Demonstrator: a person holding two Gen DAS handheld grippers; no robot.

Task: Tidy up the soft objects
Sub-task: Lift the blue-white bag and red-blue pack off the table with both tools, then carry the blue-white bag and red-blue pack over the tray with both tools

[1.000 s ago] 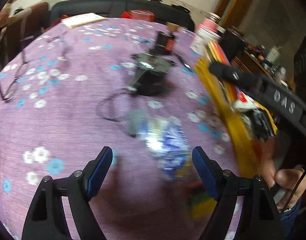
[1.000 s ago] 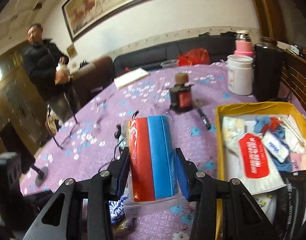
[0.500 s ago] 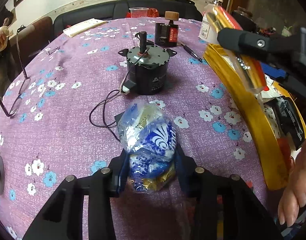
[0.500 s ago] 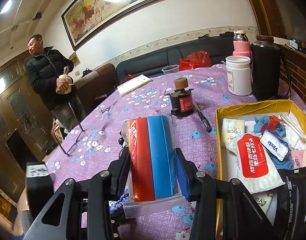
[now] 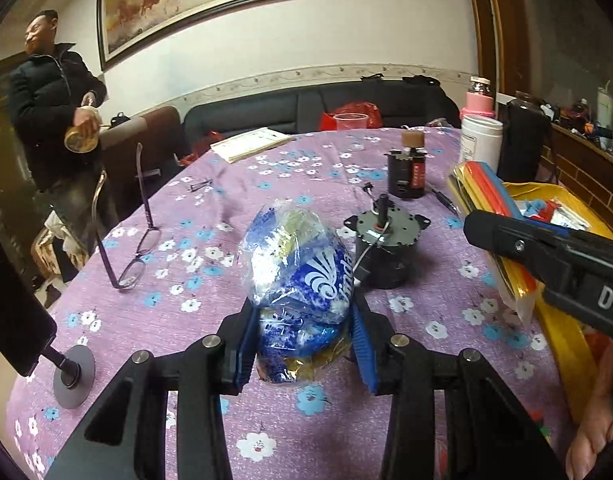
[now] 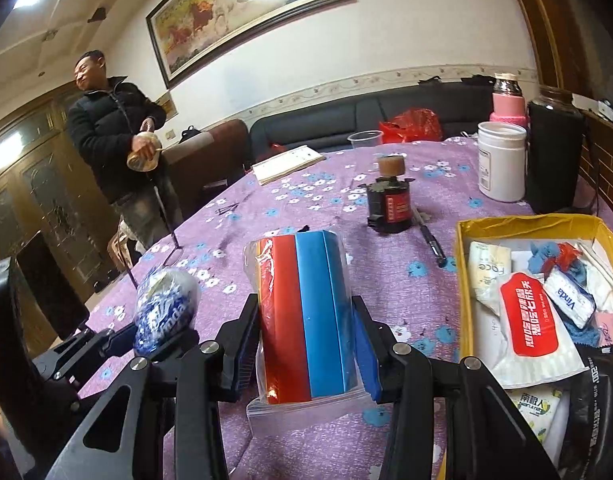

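Observation:
My left gripper (image 5: 302,346) is shut on a clear bag of blue-and-white tissue packs (image 5: 298,280) and holds it above the purple floral tablecloth (image 5: 186,240); the bag also shows in the right wrist view (image 6: 164,312). My right gripper (image 6: 306,344) is shut on a zip bag of red and blue folded cloths (image 6: 302,320), held left of the yellow box (image 6: 464,280). The yellow box holds several tissue packs and wipes, among them a red-labelled pack (image 6: 534,320).
A small black motor (image 5: 382,256) with wires stands just behind the tissue bag. A black-and-red bottle (image 6: 390,208), a pen (image 6: 430,240), a white jar (image 6: 500,160) and a dark container (image 6: 554,156) stand further back. Glasses (image 5: 126,240) lie left. A man (image 6: 114,152) stands by the table.
My left gripper closed on the tissue bag and lifted it off the cloth, tilting up to level. My right gripper kept its cloth bag and moved slightly nearer the yellow box.

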